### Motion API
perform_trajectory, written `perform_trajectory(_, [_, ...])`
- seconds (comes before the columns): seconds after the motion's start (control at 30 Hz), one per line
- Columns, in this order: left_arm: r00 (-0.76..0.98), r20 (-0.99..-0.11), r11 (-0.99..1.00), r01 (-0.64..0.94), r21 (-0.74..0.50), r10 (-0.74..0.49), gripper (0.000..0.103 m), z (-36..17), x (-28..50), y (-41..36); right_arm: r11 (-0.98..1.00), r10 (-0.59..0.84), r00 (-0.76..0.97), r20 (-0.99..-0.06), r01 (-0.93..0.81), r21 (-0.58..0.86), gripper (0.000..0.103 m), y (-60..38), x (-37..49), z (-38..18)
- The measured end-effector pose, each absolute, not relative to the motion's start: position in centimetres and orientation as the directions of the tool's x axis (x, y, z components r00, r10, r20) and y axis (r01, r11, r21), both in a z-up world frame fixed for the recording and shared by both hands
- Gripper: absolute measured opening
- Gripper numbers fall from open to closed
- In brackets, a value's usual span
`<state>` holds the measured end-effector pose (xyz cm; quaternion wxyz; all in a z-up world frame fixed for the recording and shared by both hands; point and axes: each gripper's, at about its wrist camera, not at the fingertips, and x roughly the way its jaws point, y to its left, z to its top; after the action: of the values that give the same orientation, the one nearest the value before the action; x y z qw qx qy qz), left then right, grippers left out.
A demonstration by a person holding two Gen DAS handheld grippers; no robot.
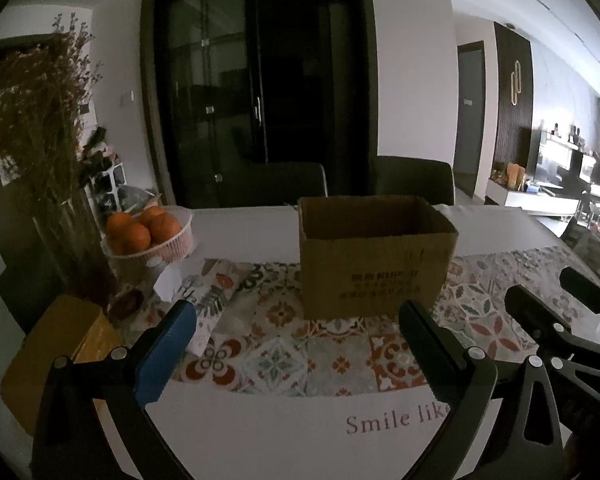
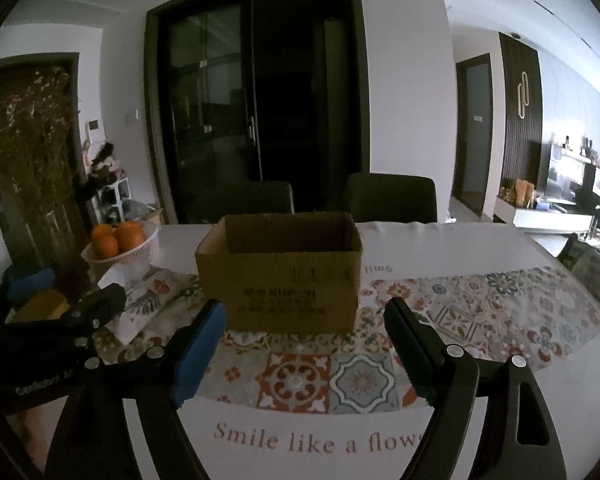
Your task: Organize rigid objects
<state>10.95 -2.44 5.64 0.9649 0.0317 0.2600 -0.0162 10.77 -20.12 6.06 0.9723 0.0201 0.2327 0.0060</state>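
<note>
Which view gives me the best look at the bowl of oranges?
The left wrist view: the bowl of oranges sits larger and nearer there, with the oranges and the ribbed white rim easy to make out. The right wrist view shows the same bowl smaller, farther left, dimmer.

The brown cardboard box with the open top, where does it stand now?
The brown cardboard box stands upright on the patterned tablecloth, centre in both wrist views, right of the white bowl of oranges and before two dark chairs.

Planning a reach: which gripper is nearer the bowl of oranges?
Left. The left gripper sits on the bowl of oranges' side; the right gripper is farther right.
</note>
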Motion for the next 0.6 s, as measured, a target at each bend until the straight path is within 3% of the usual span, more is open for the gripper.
perform_trajectory(0.6, [0.838, -0.545, 0.999, 0.031, 0.035, -0.007, 0.103, 3.9, 8.8, -1.9, 0.999, 0.042, 0.876, -0.48, -0.022, 0.048, 0.083, -19.7, 8.3, 4.7])
